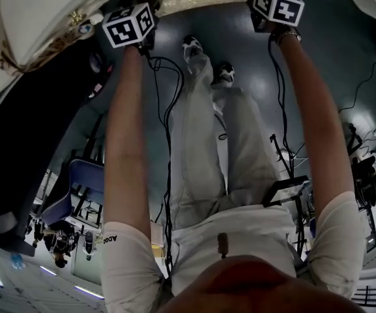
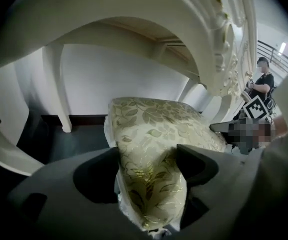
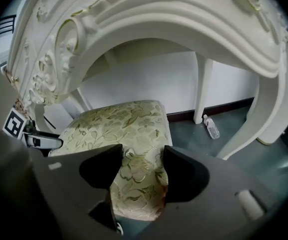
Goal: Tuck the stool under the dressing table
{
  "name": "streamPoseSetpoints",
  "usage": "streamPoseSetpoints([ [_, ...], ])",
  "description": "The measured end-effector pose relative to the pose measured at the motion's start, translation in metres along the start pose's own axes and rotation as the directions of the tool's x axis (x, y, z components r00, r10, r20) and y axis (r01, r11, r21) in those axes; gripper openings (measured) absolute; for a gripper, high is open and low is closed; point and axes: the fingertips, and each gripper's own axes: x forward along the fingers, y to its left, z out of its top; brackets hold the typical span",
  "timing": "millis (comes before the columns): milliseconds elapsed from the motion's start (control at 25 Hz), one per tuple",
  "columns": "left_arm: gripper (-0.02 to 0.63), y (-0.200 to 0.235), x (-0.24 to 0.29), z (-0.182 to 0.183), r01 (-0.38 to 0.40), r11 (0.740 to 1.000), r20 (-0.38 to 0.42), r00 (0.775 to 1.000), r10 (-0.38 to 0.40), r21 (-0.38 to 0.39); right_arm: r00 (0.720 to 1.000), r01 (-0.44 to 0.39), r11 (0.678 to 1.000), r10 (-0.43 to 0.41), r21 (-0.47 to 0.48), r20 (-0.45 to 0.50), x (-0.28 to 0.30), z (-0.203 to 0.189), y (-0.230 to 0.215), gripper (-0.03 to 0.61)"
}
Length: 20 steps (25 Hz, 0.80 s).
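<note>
Left gripper [image 2: 147, 156] pinching near edge of stool [image 2: 153, 119] cushion. Right gripper [image 3: 143, 154] pinching same cushion at its other side. Floral seat sits partly inside arched opening of white dressing table [image 3: 183, 19]. Farther back, plastic bottle [image 3: 212, 127] lies on floor near table leg [image 3: 203, 84].

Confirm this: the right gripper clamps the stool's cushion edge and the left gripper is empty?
Not quite. The left gripper is not empty: the left gripper view shows its fingers clamping the stool's cushion too. The right gripper does clamp it.
</note>
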Motion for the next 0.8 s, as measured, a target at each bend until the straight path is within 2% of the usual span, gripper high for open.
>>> streamPoseSetpoints([
  [200,0.371,0.008,0.015,0.029,0.001,1.0,0.088,0.996,-0.003,0.016,0.999,-0.004,1.0,0.004,-0.003,0.054,0.017,0.024,-0.004,0.273],
  [440,0.371,0.012,0.02,0.052,-0.025,1.0,0.176,0.984,0.025,-0.001,0.991,-0.001,0.999,0.007,-0.046,0.134,0.031,0.052,-0.004,0.273],
  [680,0.37,0.008,0.018,0.057,-0.003,0.999,0.226,0.974,0.015,-0.052,0.982,-0.001,0.999,0.01,-0.051,0.186,0.027,0.06,-0.008,0.273],
  [800,0.327,0.007,0.007,0.046,-0.036,0.997,0.229,0.972,0.05,-0.063,0.983,0.002,0.997,0.013,-0.082,0.182,0.019,0.046,-0.007,0.274],
])
